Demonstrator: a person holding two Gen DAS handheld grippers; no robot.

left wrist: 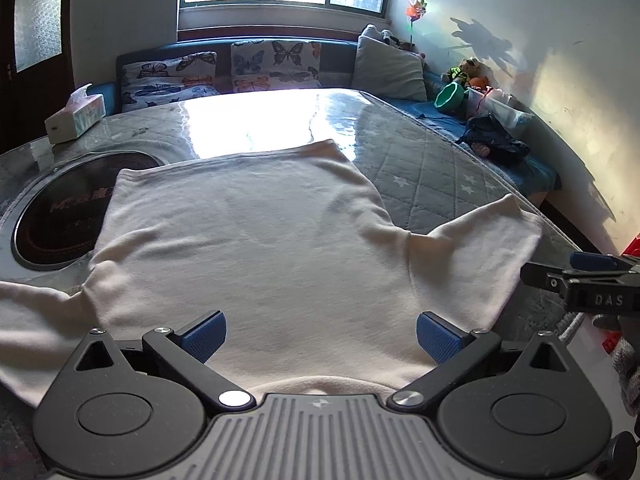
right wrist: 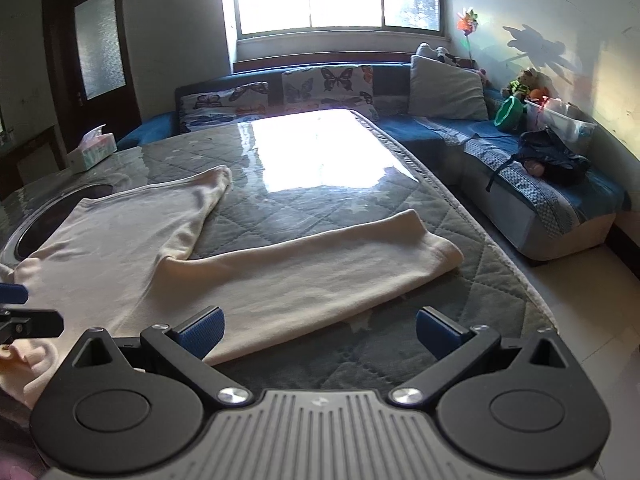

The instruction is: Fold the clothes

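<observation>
A cream long-sleeved top (left wrist: 260, 240) lies spread flat on the table, hem toward the far side. My left gripper (left wrist: 320, 338) is open and empty, hovering over the top's near edge by the collar. The top's right sleeve (right wrist: 312, 276) stretches out to the right. My right gripper (right wrist: 320, 334) is open and empty, above the sleeve's near edge. The right gripper also shows at the right edge of the left wrist view (left wrist: 576, 280), beside the sleeve end. The left gripper's finger shows at the left edge of the right wrist view (right wrist: 24, 316).
The table (right wrist: 400, 216) has a grey quilted star cover under glossy plastic. A round dark inset (left wrist: 52, 216) lies partly under the top at left. A tissue box (left wrist: 76, 114) stands at the far left. A blue sofa (right wrist: 540, 184) with cushions, toys and dark clothes runs behind and right.
</observation>
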